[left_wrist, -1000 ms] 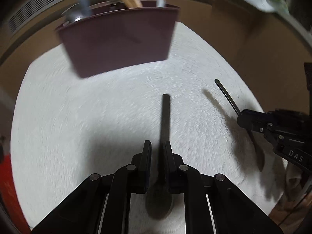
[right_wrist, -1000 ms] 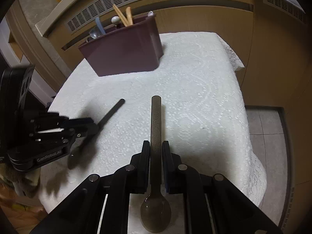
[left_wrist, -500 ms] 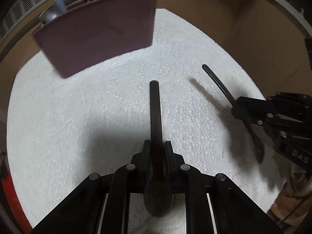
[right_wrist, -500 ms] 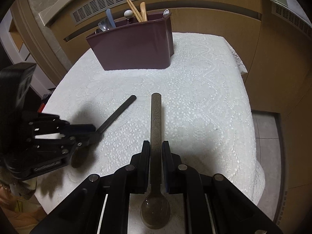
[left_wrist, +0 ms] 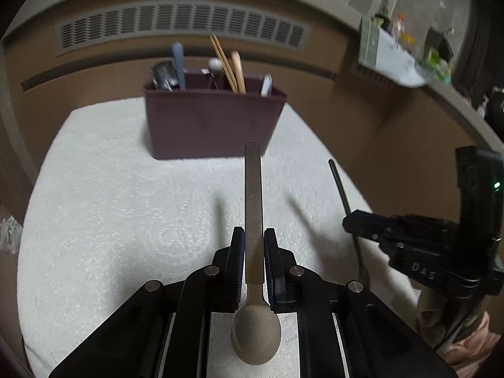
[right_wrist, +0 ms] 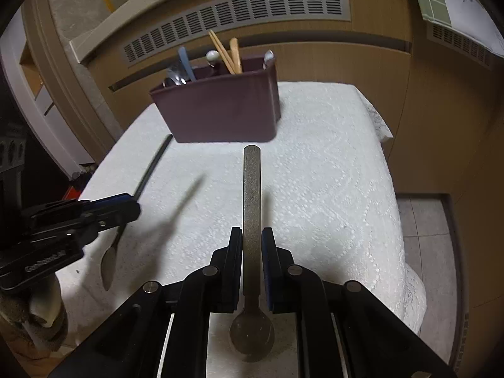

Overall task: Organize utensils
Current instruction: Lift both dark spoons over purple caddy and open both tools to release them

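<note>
My left gripper (left_wrist: 253,236) is shut on a grey spoon (left_wrist: 254,195), handle pointing forward at the maroon utensil holder (left_wrist: 211,123). My right gripper (right_wrist: 252,234) is shut on a second grey spoon (right_wrist: 252,189), handle also pointing at the holder (right_wrist: 220,110). Both spoons are held above the white tablecloth (left_wrist: 110,214). The holder contains chopsticks (left_wrist: 225,63), a blue-handled utensil (left_wrist: 179,63) and several other utensils. Each gripper shows in the other's view: the right one (left_wrist: 356,220) at the right edge, the left one (right_wrist: 126,211) at the left edge.
The table's white cloth (right_wrist: 330,189) ends at the right over a tiled floor (right_wrist: 425,252). A wooden wall with a vent grille (right_wrist: 236,9) stands behind the holder. A shelf with small items (left_wrist: 403,60) is at the upper right.
Both grippers have risen and tilted up with their spoons, so the holder now sits lower and farther in each view. Both stay shut on their spoons.
</note>
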